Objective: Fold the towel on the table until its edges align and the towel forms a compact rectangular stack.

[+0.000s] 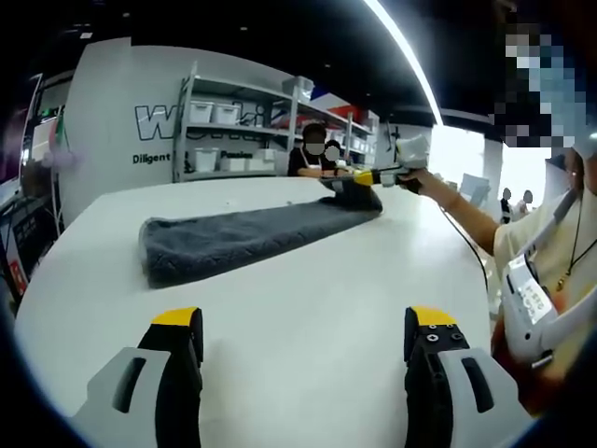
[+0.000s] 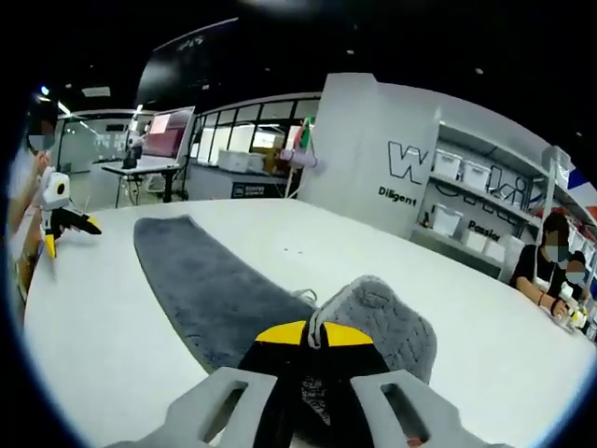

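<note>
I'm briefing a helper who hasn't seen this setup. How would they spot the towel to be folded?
Find the big white table. Along it lies a long dark grey fluffy towel, already doubled into a narrow strip. The right gripper pinches one bunched end; nothing else on the table is soft or dark.

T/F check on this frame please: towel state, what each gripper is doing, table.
1. The right gripper is shut on one end of the grey towel. True.
2. The left gripper grips the towel's near end. False: its jaws stand apart over bare white table, short of the towel.
3. The towel is already a compact rectangular stack. False: it lies as one long strip.
4. The towel lies on a white table. True.
</note>
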Demonstrator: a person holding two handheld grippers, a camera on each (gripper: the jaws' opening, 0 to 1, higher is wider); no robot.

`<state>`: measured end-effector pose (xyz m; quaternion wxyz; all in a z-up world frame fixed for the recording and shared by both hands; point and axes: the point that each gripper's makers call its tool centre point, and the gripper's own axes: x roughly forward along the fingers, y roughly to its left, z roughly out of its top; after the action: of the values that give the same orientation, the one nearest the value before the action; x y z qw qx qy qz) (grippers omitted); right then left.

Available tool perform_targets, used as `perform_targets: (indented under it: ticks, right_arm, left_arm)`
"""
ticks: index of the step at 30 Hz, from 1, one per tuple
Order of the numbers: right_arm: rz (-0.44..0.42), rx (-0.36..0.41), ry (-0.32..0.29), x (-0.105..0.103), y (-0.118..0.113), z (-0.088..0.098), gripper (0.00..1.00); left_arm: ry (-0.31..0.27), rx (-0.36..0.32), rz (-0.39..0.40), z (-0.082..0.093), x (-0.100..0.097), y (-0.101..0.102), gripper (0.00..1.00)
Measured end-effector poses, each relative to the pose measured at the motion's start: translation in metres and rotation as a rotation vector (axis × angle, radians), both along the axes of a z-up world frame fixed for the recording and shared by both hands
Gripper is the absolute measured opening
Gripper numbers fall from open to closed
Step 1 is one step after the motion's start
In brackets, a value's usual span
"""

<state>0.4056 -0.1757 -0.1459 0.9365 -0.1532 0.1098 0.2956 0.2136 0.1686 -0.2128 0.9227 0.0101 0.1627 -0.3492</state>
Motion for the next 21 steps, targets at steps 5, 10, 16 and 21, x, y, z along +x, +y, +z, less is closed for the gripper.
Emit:
perform_targets:
  ticks: [5,10,16,21]
  right_arm:
    - [0.019,0.006,0.001,-0.001,0.008,0.003,0.01]
    - [0.029,0.013,-0.008,-0.001,0.013,0.007,0.01]
    - [0.047,0.032,-0.012,-0.003,0.023,0.015,0.01]
    - [0.071,0.034,-0.027,-0.003,0.035,0.021,0.01]
  left_arm:
    - [-0.001,0.003,0.003,0.000,-0.001,0.000,0.88]
    - [0.001,0.000,0.001,-0.001,-0.001,0.001,0.88]
    - [0.005,0.006,0.007,-0.002,-0.001,0.003,0.87]
    - [0.002,0.004,0.005,-0.002,-0.002,0.003,0.87]
